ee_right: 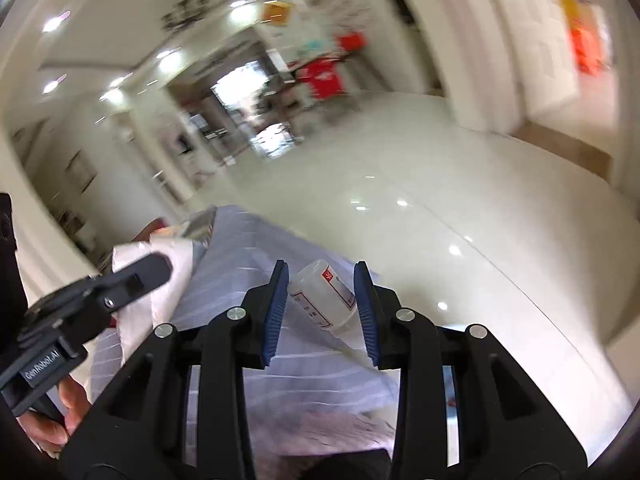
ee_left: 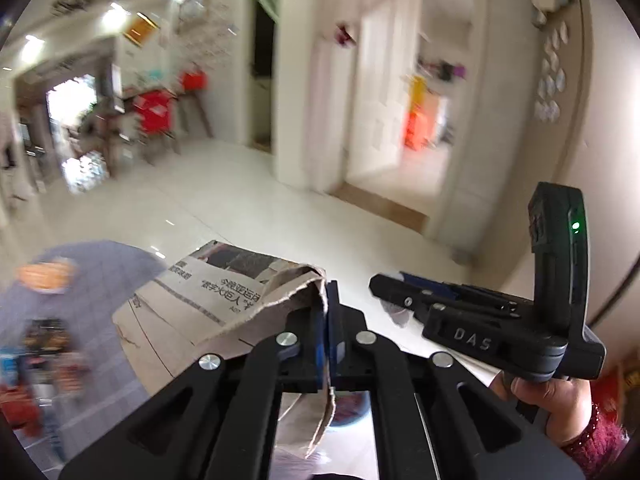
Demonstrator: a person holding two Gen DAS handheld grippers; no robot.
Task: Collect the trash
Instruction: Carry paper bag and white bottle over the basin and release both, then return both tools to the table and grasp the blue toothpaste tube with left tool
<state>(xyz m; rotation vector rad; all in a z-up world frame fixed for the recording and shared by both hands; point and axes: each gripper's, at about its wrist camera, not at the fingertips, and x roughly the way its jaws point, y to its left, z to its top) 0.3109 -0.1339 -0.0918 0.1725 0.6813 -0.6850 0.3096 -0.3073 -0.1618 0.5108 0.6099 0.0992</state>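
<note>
In the left wrist view, the left gripper [ee_left: 328, 320] is at 6 o'clock, and its blue pads are clenched on a crumpled newspaper [ee_left: 224, 300]. The paper spreads from the jaws toward 9 o'clock, with printed text and a photo on it; one torn strip hangs down between the black arms. Under the paper, at 8 o'clock, there is a table with a lilac checked cloth [ee_left: 100, 272]. At 4 o'clock the right gripper [ee_left: 384, 284] is seen from the side, and a hand [ee_left: 548, 396] with a red bead bracelet holds its handle. The glossy white floor [ee_left: 240, 184] fills the middle, very blurred.

In the right wrist view, the right gripper [ee_right: 322, 300] is at 6 o'clock and grasps a small white bottle [ee_right: 326, 296] with a red and white label, tilted between the pads. Below it lies the striped lilac cloth [ee_right: 240, 248]. At 9 o'clock the left gripper [ee_right: 160, 266] carries the paper, which looks white here [ee_right: 140, 304].
</note>
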